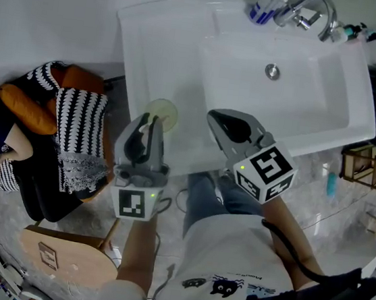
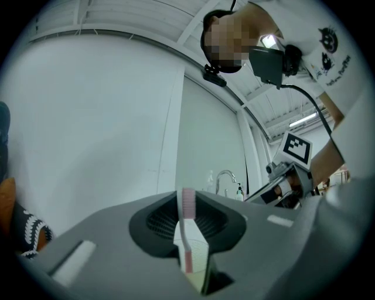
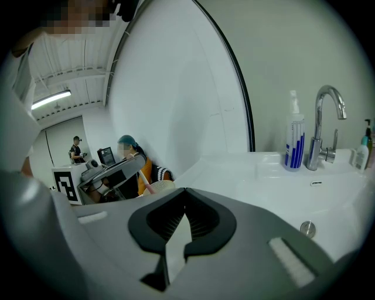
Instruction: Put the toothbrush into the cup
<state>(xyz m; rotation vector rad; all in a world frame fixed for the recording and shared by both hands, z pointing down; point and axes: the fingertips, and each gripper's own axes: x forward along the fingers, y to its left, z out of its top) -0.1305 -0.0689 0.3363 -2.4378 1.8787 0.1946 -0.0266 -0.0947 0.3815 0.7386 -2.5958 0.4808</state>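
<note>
- The left gripper (image 1: pixel 150 122) is held about level, pointing at the pale cup (image 1: pixel 162 113) on the sink's rim (image 1: pixel 140 45).
- Its fingers are clamped on the pink-and-white toothbrush (image 2: pixel 187 234), whose far end is at the cup.
- The right gripper (image 1: pixel 215 119) tilts downward over the sink's front edge, fingers together and empty.

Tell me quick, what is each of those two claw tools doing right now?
Left gripper: closed on the white toothbrush with pink bristles.
Right gripper: closed, nothing between its jaws.
</note>
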